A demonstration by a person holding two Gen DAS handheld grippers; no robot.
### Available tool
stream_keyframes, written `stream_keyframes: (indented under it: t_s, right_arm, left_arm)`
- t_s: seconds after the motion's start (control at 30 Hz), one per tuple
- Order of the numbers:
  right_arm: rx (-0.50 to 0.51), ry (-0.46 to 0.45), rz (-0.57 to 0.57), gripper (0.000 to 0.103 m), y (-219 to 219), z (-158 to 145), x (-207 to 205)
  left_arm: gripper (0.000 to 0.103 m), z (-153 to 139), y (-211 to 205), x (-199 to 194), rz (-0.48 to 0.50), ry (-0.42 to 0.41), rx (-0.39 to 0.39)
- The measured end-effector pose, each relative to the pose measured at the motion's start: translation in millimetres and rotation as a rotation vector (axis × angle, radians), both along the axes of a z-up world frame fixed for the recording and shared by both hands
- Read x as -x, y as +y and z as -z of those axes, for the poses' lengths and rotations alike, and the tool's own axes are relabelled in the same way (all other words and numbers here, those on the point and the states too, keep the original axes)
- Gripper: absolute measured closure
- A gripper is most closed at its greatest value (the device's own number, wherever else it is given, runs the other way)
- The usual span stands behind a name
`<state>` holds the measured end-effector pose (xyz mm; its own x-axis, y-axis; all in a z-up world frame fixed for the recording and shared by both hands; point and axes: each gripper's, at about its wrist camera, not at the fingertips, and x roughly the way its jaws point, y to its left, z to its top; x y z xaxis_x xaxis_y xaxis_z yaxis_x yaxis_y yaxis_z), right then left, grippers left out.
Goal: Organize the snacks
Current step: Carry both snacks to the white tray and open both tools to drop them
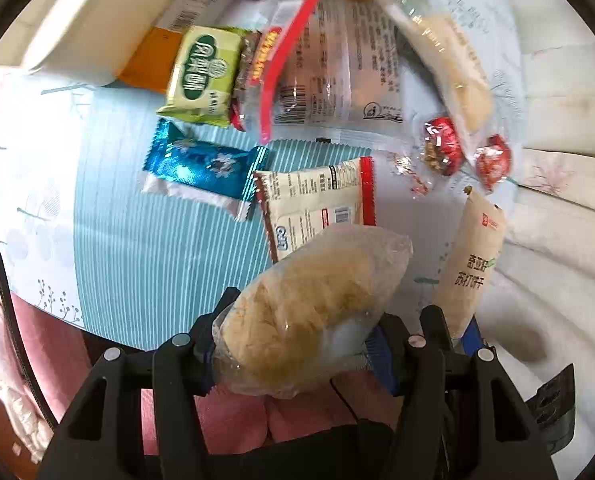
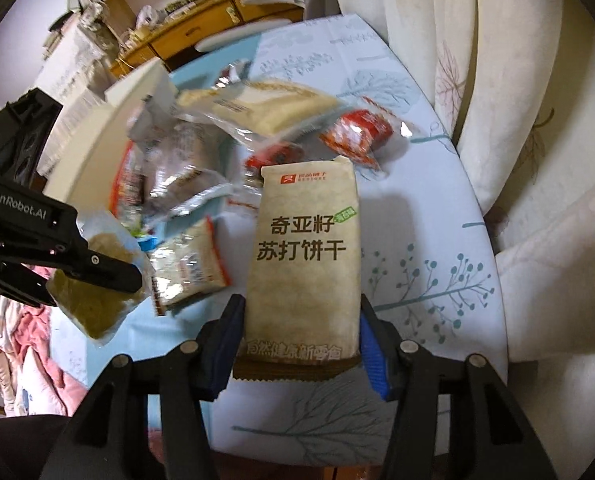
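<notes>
Slippage is the main risk: the left gripper [image 1: 297, 354] is clenched on a soft clear-wrapped bun [image 1: 313, 312] low in the left wrist frame, where slick film could slide or the bread crush under squeeze. The right gripper [image 2: 297, 334] grasps the beige cracker pack [image 2: 303, 256] by its lower end only (top-heavy, so it may tip out). Both snacks hang above the table [image 1: 117, 248]. Left wrist view alone shows the white box [image 1: 109, 12] at upper left and the green packet [image 1: 203, 74]; right wrist view alone shows the curtain [image 2: 497, 80] and a distant cabinet [image 2: 201, 20].
</notes>
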<state>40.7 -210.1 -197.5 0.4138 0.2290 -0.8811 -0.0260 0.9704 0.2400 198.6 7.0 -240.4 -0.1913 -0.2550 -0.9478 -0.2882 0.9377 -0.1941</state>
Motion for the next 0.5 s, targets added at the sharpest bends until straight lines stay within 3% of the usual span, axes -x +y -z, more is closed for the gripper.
stream_keyframes:
  t_s: [0.03, 0.2, 0.5]
  right_arm:
    - [-0.008, -0.019, -0.006, 0.049, 1.8, -4.0, 4.6]
    - [-0.058, -0.073, -0.045, 0.049, 10.6, -17.7, 20.3]
    - [-0.144, -0.118, -0.136, 0.049, 31.5, -36.0, 33.2]
  left_arm:
    - [0.046, -18.5, -4.3, 18.2, -0.003, -0.022, 0.000]
    - [0.046, -53.2, 10.4, 61.3, -0.023, -0.116, 0.021]
    - [0.046, -103.3, 40.8, 91.2, -0.097, -0.325, 0.011]
